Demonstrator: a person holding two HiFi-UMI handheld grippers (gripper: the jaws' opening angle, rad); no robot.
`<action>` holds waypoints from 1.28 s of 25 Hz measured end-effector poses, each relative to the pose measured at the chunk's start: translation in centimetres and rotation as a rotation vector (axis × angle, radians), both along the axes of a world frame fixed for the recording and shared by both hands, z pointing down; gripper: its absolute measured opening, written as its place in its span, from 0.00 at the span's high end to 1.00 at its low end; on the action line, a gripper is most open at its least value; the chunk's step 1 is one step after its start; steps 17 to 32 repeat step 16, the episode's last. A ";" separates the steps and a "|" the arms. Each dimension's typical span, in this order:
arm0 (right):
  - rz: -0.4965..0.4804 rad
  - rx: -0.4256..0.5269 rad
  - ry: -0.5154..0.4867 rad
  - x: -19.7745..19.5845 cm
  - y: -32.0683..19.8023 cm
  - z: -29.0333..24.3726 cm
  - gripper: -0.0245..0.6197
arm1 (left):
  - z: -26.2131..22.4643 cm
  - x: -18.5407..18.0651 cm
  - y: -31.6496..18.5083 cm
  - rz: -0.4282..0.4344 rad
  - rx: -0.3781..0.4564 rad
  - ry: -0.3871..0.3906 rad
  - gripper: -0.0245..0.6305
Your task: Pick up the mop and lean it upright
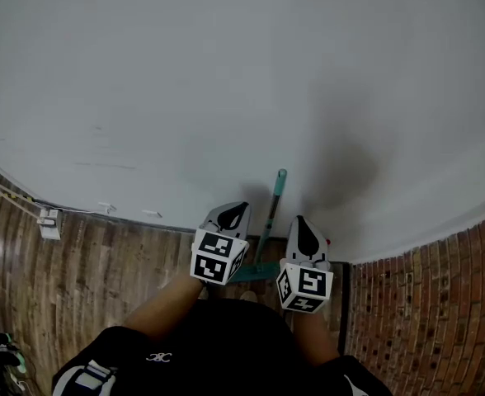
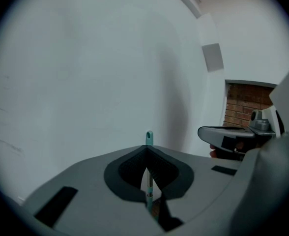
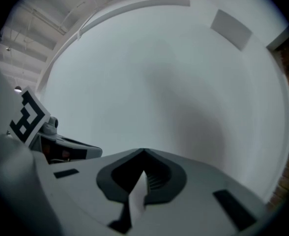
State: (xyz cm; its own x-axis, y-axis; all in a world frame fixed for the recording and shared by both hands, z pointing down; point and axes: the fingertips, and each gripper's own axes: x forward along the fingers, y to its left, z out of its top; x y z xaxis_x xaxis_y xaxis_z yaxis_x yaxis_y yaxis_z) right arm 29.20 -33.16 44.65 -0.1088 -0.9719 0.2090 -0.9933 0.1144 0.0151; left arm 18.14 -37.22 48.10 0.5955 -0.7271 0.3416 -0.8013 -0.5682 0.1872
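The mop stands nearly upright against the white wall (image 1: pixel 226 73), with its teal handle tip (image 1: pixel 281 176) resting high on the wall. Its thin pole (image 1: pixel 267 225) runs down to the teal mop head (image 1: pixel 249 274) on the wooden floor. My left gripper (image 1: pixel 233 214) hangs just left of the pole, apart from it, jaws shut and empty. In the left gripper view the handle tip (image 2: pixel 149 137) and pole (image 2: pixel 148 183) show beyond the shut left gripper (image 2: pixel 147 147). My right gripper (image 1: pixel 303 228) is just right of the pole, also shut with nothing in it; the right gripper (image 3: pixel 143 152) faces bare wall.
A brick wall (image 1: pixel 424 304) meets the white wall at the right. Wooden floor (image 1: pixel 102 279) spreads to the left, with a white socket and cable (image 1: pixel 49 221) at the skirting. The person's arms and dark shirt (image 1: pixel 218 345) fill the lower middle.
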 end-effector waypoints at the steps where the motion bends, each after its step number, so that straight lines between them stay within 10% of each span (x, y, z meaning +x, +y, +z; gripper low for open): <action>1: 0.006 -0.005 -0.002 0.1 -0.1 0.0 0.94 | -0.1 0.1 0.1 0.006 0.001 0.000 0.97; 32: 0.004 -0.012 -0.002 -0.2 0.1 0.3 0.94 | -0.4 -0.2 0.0 0.011 0.012 0.004 0.97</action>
